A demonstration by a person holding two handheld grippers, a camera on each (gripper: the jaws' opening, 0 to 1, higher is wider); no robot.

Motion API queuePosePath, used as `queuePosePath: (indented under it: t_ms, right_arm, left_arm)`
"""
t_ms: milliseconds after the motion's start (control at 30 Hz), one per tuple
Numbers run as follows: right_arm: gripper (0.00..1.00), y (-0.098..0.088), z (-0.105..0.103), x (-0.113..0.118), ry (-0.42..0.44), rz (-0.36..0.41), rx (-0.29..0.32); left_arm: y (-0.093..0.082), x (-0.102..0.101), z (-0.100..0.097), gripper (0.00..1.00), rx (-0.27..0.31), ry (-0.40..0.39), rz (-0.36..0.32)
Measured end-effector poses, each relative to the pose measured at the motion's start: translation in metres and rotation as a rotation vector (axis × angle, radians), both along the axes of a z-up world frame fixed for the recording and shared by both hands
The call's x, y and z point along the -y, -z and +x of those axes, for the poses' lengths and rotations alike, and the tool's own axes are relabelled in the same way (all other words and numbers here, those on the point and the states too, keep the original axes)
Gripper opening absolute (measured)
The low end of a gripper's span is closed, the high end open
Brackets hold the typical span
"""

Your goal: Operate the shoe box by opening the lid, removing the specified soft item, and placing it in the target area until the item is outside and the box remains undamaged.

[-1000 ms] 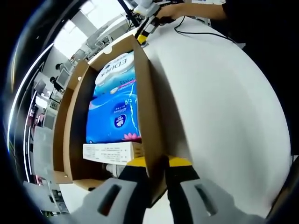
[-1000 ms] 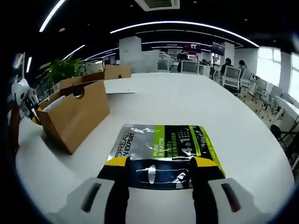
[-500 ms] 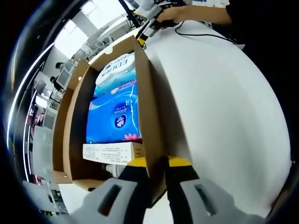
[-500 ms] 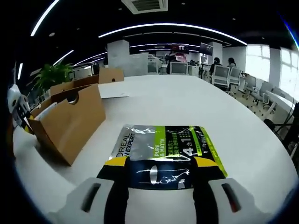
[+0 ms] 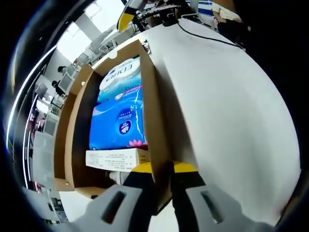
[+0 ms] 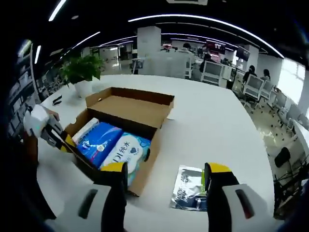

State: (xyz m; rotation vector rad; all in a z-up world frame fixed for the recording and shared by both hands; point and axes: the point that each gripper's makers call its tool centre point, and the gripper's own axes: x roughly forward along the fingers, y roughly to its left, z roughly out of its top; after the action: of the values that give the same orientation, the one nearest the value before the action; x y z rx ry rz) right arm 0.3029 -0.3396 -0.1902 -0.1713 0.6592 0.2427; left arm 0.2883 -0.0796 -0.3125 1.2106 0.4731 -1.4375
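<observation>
Right tongs [image 6: 165, 180] — 2 black jaws, yellow tips, grey housings; left tongs [image 5: 162, 175] alike.

White table [image 6: 212, 121]: open shoe box [image 6: 126, 108], silver pouch [image 6: 189, 193], potted plant [image 6: 83, 72].

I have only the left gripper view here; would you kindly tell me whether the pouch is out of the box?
Observer: Yes, the silver and green pouch lies flat on the white table, outside the shoe box.
Operator: Thank you. Is the right gripper holding it?
Observer: No, the right gripper hangs open above it, jaws wide apart and off the pouch.
Operator: Does the pouch touch the box?
Observer: No, a strip of bare table separates it from the box's near corner.
</observation>
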Motion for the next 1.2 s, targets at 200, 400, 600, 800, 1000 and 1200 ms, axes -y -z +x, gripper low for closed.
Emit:
queuePosePath:
  t_ms: [200, 400, 600, 800, 1000, 1200]
  right_arm:
    - [0.69, 0.001, 0.014, -0.036, -0.098, -0.245, -0.061]
    - [0.65, 0.038, 0.014, -0.069, -0.142, -0.211, -0.186]
    - [0.64, 0.065, 0.019, -0.082, -0.082, -0.147, -0.242]
    - [0.66, 0.096, 0.016, -0.082, 0.007, -0.103, -0.312]
    - [0.67, 0.100, 0.026, -0.084, 0.063, -0.058, -0.314]
    - [0.64, 0.115, 0.031, -0.078, 0.131, -0.129, -0.354]
  left_arm:
    - [-0.001, 0.001, -0.001, 0.09, -0.013, 0.009, -0.018]
    - [-0.001, 0.001, -0.002, 0.09, -0.014, 0.014, -0.021]
    - [-0.001, 0.002, -0.003, 0.09, -0.019, 0.022, -0.029]
    - [0.000, 0.003, -0.003, 0.09, -0.017, 0.021, -0.030]
    - [-0.001, 0.003, -0.003, 0.09, -0.017, 0.024, -0.031]
    - [-0.001, 0.004, -0.003, 0.09, -0.018, 0.026, -0.034]
